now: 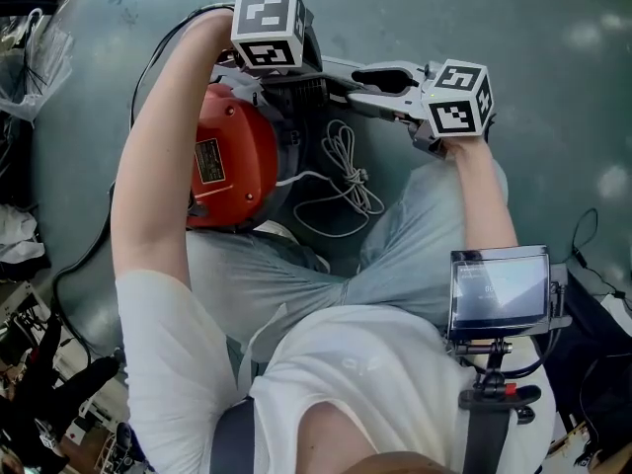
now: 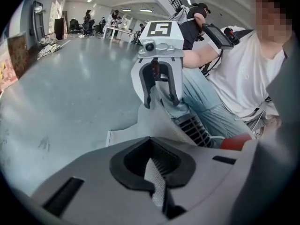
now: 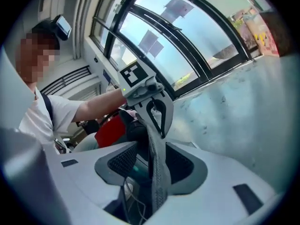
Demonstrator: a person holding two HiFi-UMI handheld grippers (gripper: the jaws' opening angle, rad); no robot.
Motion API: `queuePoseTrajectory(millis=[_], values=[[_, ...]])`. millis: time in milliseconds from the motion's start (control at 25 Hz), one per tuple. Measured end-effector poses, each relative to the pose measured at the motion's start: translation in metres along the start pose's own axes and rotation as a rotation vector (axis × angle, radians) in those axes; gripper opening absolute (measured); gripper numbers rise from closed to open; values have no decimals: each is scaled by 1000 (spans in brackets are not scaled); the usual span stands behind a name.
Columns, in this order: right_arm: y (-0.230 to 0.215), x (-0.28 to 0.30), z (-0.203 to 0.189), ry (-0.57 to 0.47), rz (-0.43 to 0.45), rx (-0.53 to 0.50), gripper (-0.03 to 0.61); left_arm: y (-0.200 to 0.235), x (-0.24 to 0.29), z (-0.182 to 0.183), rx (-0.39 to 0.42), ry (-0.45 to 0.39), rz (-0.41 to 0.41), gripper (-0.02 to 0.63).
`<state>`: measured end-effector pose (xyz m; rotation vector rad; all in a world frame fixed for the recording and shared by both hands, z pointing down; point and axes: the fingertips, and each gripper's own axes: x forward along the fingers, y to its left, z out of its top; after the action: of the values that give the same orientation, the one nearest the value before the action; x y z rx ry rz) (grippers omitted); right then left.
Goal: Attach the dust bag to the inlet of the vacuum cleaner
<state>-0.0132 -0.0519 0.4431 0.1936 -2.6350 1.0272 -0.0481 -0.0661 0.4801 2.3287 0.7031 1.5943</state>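
A grey-green floor (image 1: 553,87) is spreading out under a person who is sitting on it with legs apart, in a wide hall. Tall windows (image 3: 178,46) are showing in the right gripper view. In the head view, the red vacuum cleaner (image 1: 232,161) is lying at about 9 o'clock from the picture's middle, against the person's left leg. Its white cord (image 1: 341,181) is lying in loose loops on the floor just at the vacuum's 3 o'clock side.

Both hands are working at the vacuum's 12 o'clock end, facing each other. The left tongs (image 2: 154,172) are pinching fully closed on a strip of the grey dust bag (image 2: 161,114). From there the cloth is running up and away to the right tongs (image 3: 152,165).

The right tongs are standing partly open. The bag's mesh cloth is hanging down through the gap between the pads, and the left pad is standing clear of the cloth. The bag is thus stretching between the two tongs, just beyond the vacuum's dark front end. I cannot tell whether it is touching the inlet.
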Motion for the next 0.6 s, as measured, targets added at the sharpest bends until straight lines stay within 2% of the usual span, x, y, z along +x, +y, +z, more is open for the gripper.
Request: queuePoseTrajectory(millis=[80, 160, 200, 240, 280, 360, 440, 520, 600], values=[[-7, 5, -9, 85, -95, -116, 175, 0, 0, 3, 6, -1, -2, 5], [-17, 14, -29, 226, -183, -242, 172, 0, 0, 7, 18, -2, -5, 5], [-18, 17, -36, 274, -186, -263, 149, -1, 0, 9, 25, -3, -5, 5], [-16, 18, -40, 296, -164, -247, 38, 0, 0, 11, 30, -4, 2, 5], [-12, 17, -41, 298, -137, -205, 37, 3, -2, 13, 30, -12, 25, 5], [-9, 7, -35, 259, -107, -114, 35, 17, -16, 22, 23, -80, 148, 5], [-6, -10, -20, 179, -94, -48, 35, 35, -53, 38, 23, -204, 357, 5], [7, -27, -3, 87, -38, -2, 35, 39, -96, 53, 44, -305, 541, 5], [20, -37, 9, 17, 4, 18, 35, 29, -123, 63, 84, -349, 627, 6]])
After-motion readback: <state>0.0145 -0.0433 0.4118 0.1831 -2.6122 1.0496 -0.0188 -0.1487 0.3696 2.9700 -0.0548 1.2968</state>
